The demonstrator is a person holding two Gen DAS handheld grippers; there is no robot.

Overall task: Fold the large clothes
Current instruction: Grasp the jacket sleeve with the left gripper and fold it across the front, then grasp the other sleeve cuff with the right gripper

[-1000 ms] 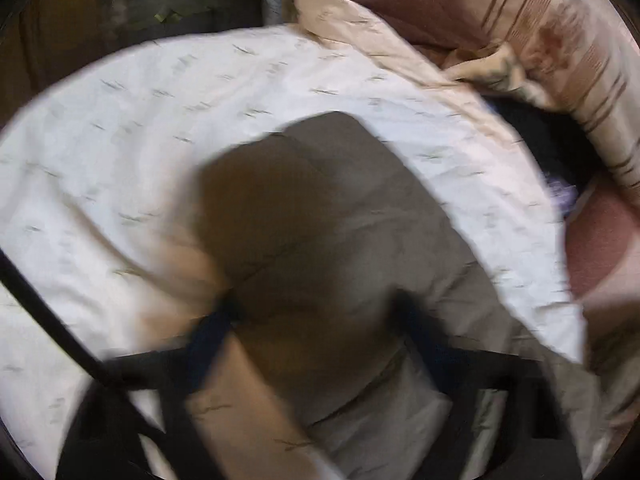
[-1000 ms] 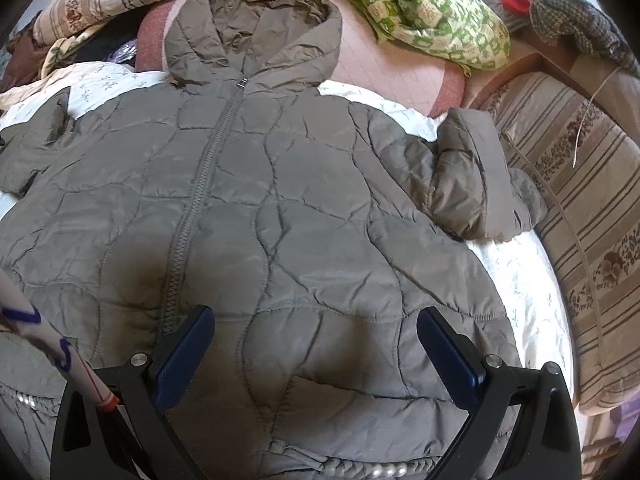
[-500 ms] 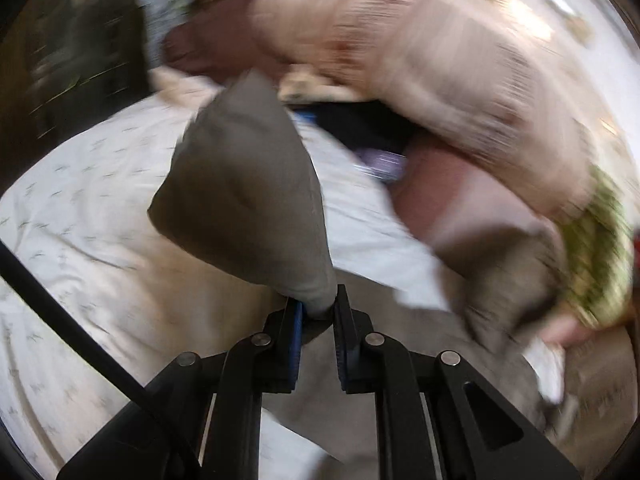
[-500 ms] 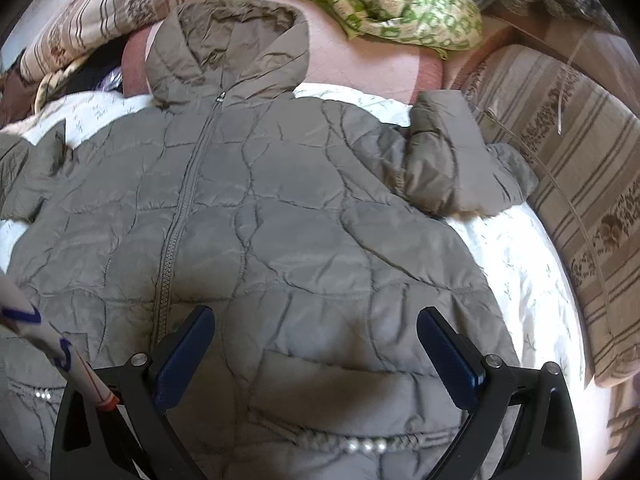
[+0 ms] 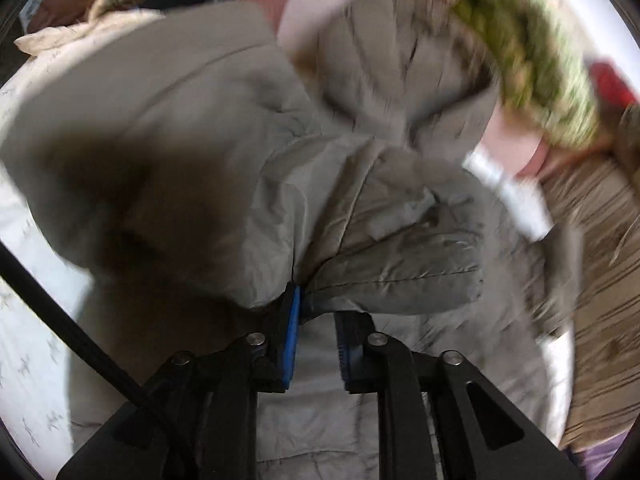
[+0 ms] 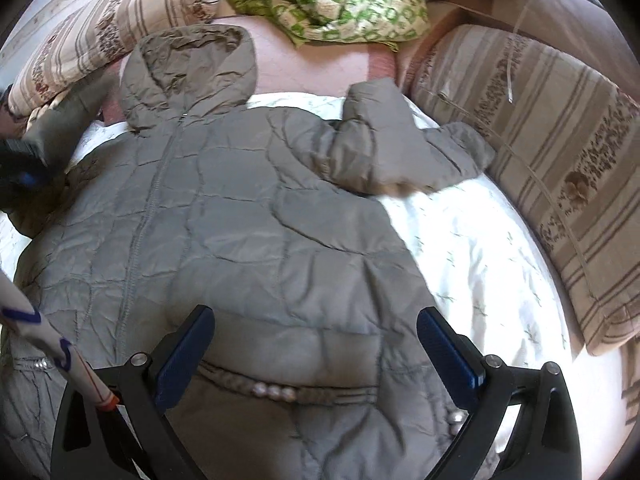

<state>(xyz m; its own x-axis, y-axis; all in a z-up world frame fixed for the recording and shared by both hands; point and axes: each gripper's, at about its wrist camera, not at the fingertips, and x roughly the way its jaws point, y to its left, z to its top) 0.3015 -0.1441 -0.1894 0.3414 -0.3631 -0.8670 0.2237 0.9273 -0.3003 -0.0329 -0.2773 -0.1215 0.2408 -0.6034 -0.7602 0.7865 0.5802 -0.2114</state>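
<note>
Left view smears the jacket (image 5: 360, 128) and green-patterned cloth (image 5: 536, 80); jacket's hem is cut off below.

A grey-olive quilted jacket (image 6: 248, 232) lies front-up across the bed, zip closed down the middle, its creased hood (image 6: 192, 76) toward the pillows at the head. One sleeve (image 6: 400, 140) is bent back on itself near the bed's right edge. The other sleeve (image 5: 400, 256) is lifted off the bed, bunched and hanging above the jacket's body. A beaded trim (image 6: 276, 392) runs across the front near the hem.
</note>
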